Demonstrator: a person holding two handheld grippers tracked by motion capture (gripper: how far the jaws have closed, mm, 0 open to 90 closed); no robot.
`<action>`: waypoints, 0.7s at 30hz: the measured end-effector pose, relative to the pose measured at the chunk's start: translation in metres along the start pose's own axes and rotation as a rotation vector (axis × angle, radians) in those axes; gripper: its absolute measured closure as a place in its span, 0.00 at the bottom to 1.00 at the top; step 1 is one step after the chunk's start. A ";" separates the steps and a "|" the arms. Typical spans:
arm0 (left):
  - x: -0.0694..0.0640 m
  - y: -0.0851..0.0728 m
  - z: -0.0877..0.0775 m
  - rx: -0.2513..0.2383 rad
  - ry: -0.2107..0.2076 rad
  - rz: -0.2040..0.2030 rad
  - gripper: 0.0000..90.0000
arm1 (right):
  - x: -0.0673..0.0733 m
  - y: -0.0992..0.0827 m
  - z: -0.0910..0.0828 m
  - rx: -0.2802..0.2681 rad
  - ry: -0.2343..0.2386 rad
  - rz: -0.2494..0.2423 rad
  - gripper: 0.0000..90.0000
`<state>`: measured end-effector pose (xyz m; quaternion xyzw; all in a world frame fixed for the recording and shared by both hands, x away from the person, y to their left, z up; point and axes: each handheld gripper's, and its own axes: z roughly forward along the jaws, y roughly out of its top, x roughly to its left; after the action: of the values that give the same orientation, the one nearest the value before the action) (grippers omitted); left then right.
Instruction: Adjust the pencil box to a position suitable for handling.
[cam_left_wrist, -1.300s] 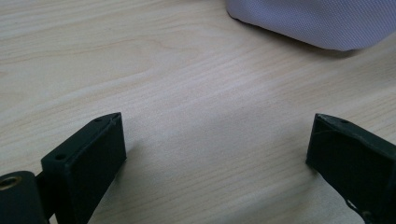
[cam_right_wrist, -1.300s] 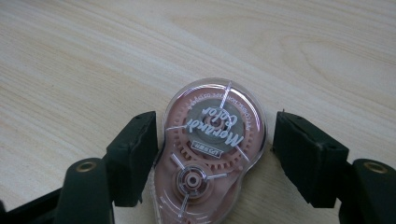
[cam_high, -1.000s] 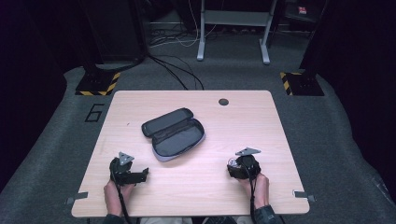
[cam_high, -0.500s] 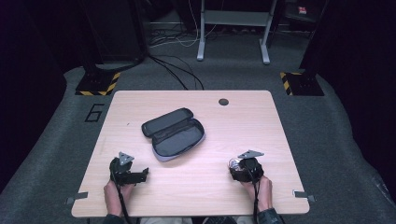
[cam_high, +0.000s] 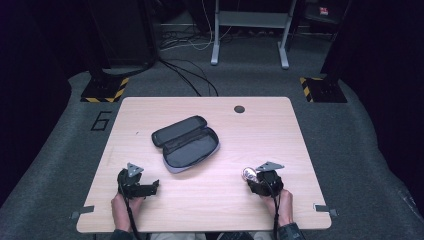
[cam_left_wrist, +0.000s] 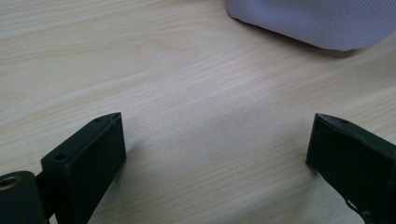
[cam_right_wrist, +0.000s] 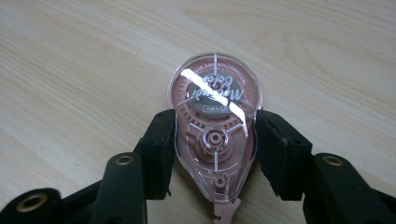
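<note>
Lying open near the centre of the pale wooden bench (cam_high: 310, 150): a dark zip case (cam_high: 186, 143), lid folded back toward 10 o'clock, grey lining facing up.

Resting at about 7 o'clock from the case, near the front edge: the left claw (cam_high: 150, 188), held by the left hand (cam_high: 122, 207), pointing toward 3 o'clock. Standing wide apart in the left gripper view, bare wood between the jaws, gripping nothing (cam_left_wrist: 215, 154). Showing at 1 o'clock in that view: a corner of the case's pale woven outside (cam_left_wrist: 317, 21), well clear of the jaws.

Sitting at about 4 o'clock from the case, well apart from it: the right claw (cam_high: 251, 181), held by the right hand (cam_high: 284, 206). Clamping a clear pink correction-tape dispenser (cam_right_wrist: 215, 128) by its two narrow sides in the right gripper view, round end pointing away toward 12 o'clock, tip toward 6 o'clock. Glinting just beyond the claw in the high view: the same dispenser (cam_high: 248, 173), low over the wood; touching or not, impossible to tell.

Lying at 12 o'clock near the far edge: a dark round grommet (cam_high: 239, 109).
</note>
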<state>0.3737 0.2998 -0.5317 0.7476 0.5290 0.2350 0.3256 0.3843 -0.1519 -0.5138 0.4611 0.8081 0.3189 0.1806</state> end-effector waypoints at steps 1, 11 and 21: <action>0.000 0.000 0.000 0.000 0.000 0.001 0.05 | 0.001 0.001 -0.002 -0.010 -0.003 -0.006 0.55; 0.000 0.000 0.000 0.000 0.000 0.000 0.05 | -0.005 0.003 -0.024 -0.069 -0.025 -0.012 0.55; 0.000 0.000 0.000 -0.001 0.000 0.001 0.05 | -0.029 -0.005 -0.044 -0.104 -0.089 0.039 0.55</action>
<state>0.3737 0.2998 -0.5317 0.7476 0.5288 0.2353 0.3257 0.3701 -0.1938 -0.4856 0.4804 0.7726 0.3430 0.2336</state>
